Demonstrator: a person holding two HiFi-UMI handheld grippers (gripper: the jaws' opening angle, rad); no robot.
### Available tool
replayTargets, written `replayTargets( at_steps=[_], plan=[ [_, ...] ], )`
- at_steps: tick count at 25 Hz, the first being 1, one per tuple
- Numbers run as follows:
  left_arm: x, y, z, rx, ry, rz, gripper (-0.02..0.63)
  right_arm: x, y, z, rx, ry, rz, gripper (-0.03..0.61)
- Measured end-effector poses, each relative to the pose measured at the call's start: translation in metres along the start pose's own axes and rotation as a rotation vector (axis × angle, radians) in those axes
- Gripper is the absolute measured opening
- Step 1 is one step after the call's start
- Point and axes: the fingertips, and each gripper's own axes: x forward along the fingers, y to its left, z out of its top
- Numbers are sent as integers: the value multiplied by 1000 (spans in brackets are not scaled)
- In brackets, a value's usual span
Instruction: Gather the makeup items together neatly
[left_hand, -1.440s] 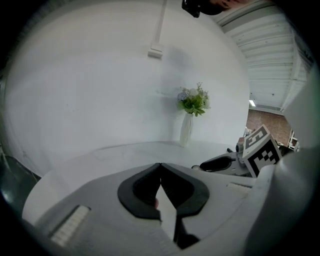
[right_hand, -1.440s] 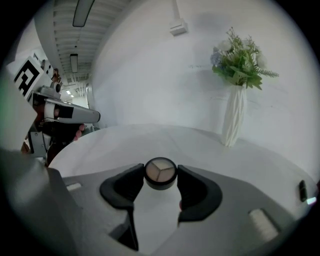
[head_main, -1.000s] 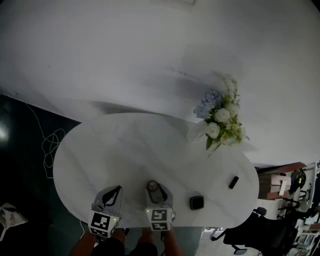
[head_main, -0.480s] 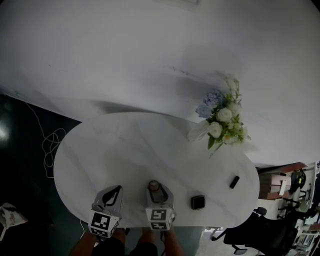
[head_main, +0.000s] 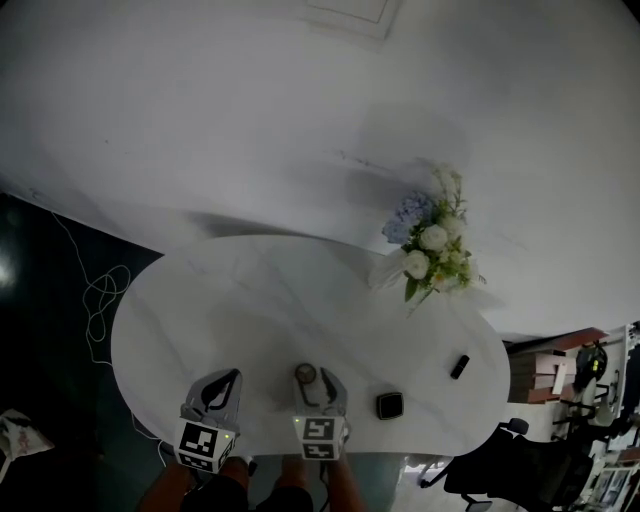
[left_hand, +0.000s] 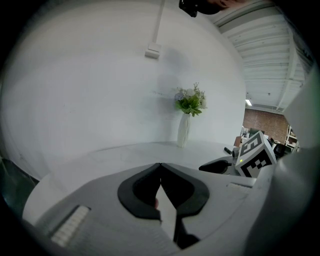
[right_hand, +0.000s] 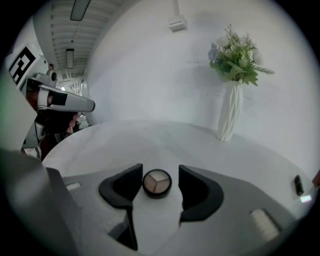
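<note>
Lying between the just-opened jaws of the right gripper (right_hand: 160, 169), three-shade compact (right_hand: 157, 183), left gripper (left_hand: 160, 165) closed, empty, vase (right_hand: 229, 111) holding flowers (right_hand: 235, 57)

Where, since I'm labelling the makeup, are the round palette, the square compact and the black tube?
round palette (right_hand: 157, 183): right gripper view, centre of its pans.
square compact (head_main: 390, 405): head view, middle of its lid.
black tube (head_main: 459, 366): head view, middle of its length.

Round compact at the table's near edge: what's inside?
The round compact shows three wedge-shaped powder pans, beige to brown. It lies on the table between the right gripper's jaws, which have just opened wider. Its underside is covered.
</note>
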Motion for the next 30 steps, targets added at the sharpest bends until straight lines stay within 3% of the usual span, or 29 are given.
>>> replayTargets(
  at_steps=[15, 20, 30],
  plan=[
    [-50, -13, 127, 59, -206, -15, 11, -125, -44, 140, 57, -314, -147, 227],
    [-73, -29, 150, 85, -251, -43, 11, -177, -48, 154, 72, -382, -211, 212],
    [-112, -57, 150, 124, -278, -100, 11, -241, -24, 143, 70, -432, -274, 46]
  ],
)
